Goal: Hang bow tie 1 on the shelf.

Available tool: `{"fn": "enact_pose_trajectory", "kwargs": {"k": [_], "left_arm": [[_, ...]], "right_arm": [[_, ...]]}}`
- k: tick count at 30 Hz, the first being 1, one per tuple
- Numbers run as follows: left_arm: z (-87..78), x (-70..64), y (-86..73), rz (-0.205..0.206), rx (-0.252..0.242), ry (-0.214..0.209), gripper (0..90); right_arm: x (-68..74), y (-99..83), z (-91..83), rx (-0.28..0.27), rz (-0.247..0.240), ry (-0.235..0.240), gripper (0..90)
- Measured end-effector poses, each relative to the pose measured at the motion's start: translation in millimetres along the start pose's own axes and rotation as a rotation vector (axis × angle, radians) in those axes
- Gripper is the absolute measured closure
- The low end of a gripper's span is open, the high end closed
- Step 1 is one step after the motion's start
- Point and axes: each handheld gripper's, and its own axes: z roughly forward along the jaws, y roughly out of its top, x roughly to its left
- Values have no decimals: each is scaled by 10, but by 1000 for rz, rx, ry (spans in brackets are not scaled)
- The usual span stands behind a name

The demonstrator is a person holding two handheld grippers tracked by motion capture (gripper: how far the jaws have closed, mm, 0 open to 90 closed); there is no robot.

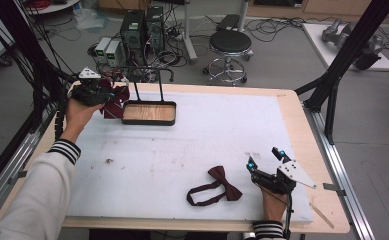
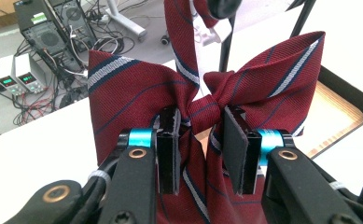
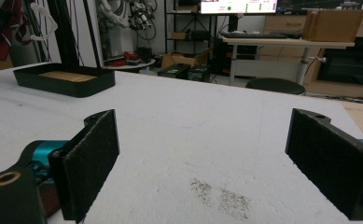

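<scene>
High view: two bow ties; left tongs [image 2: 200, 149] pinch striped one [image 2: 202, 88], right tongs [image 1: 266, 161] spread.

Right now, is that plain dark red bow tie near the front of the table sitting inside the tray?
No, the plain bow tie lies on the white table cover, far from the tray.

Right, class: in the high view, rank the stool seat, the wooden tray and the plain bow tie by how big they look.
1. Wooden tray
2. Plain bow tie, strap included, close to the tray
3. Stool seat, farther off, so likely understated
</scene>
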Motion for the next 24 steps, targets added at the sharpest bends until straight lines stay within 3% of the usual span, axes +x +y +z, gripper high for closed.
{"fn": "enact_pose_trajectory", "kwargs": {"k": [13,14,15,16,17,18,20,24], "left_arm": [[-5,-9,-3,-23,-20,-19,670],[-5,-6,-6,-32,-29,-36,605],[-3,-4,-11,-35,-44,-54,605],[2,-12,-16,-44,-54,-35,512],[12,-21,-21,-58,-53,-18,250],[14,-26,-26,-54,-41,-8,250],[6,-27,-42,-50,-43,-12,139],[-40,-15,-61,-53,-84,-50,117]], "right_arm": [[-1,-1,-2,-2,3,1,89],[-3,-1,-1,-3,2,1,89],[-3,-1,-1,-3,2,1,89],[-2,-1,-1,-2,4,0,89],[-5,1,1,1,2,-2,89],[-5,1,1,1,2,-2,89],[-4,1,1,2,3,-2,89],[-5,2,4,3,5,-5,89]]}}
